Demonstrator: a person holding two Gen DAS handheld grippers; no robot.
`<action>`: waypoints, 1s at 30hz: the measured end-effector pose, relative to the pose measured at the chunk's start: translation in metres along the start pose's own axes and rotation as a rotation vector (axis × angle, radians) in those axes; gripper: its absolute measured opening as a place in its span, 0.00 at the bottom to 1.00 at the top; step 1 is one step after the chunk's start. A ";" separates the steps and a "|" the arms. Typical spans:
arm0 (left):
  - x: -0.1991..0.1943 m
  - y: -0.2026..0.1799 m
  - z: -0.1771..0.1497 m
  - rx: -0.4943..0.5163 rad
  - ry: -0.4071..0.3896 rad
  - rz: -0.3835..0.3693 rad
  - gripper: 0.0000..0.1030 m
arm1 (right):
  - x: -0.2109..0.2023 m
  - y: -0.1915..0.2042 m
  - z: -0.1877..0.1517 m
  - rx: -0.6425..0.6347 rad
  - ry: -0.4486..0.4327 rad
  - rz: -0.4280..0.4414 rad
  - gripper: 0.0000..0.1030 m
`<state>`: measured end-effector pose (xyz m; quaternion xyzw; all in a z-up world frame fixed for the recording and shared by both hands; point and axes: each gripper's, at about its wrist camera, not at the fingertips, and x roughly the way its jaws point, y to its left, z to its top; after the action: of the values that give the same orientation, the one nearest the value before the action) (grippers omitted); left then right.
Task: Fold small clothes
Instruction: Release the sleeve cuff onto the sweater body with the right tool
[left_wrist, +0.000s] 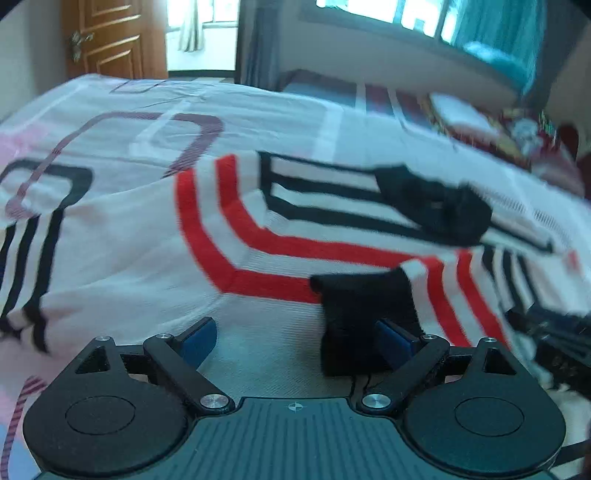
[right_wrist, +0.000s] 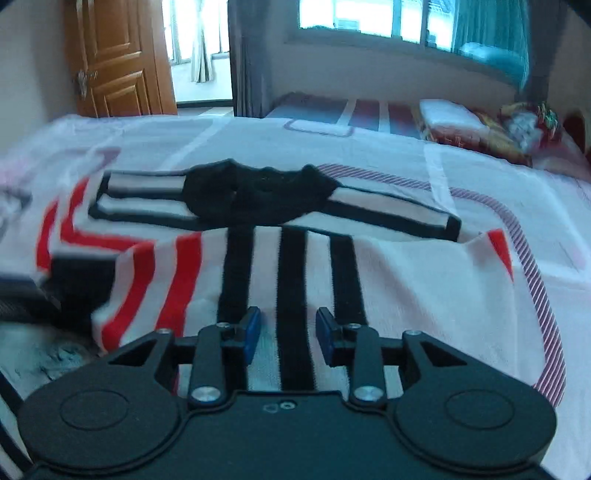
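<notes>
Striped garment (right_wrist: 295, 258) spread on bed (right_wrist: 480, 166); left tool (left_wrist: 299, 339) released wide beside black cuff (left_wrist: 365, 314); right tool (right_wrist: 288, 332) partly open, empty. Left view blurred.

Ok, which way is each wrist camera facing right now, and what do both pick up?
Left wrist: sits on the left gripper, angled down over the bed sheet at the white knit garment with red and black stripes; its blue-padded fingers stand wide, the black cuff beside the right one.
Right wrist: sits on the right gripper, angled down over the garment's black stripes toward its black collar; fingers part open, nothing gripped.
Shared: garment, bed, wooden door, window.
</notes>
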<state>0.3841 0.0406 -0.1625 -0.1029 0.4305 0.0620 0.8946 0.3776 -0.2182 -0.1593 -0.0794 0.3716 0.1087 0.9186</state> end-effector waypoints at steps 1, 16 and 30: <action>-0.007 0.009 0.002 -0.026 0.000 -0.006 0.90 | -0.003 0.004 0.001 -0.003 0.000 0.000 0.34; -0.042 0.131 0.005 -0.083 -0.005 0.200 0.90 | -0.026 0.105 0.024 0.008 -0.038 0.186 0.39; -0.034 0.232 0.005 -0.195 0.006 0.304 0.90 | -0.002 0.158 0.023 -0.021 0.006 0.147 0.45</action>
<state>0.3198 0.2659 -0.1630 -0.1229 0.4356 0.2378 0.8594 0.3501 -0.0607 -0.1518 -0.0616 0.3780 0.1795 0.9061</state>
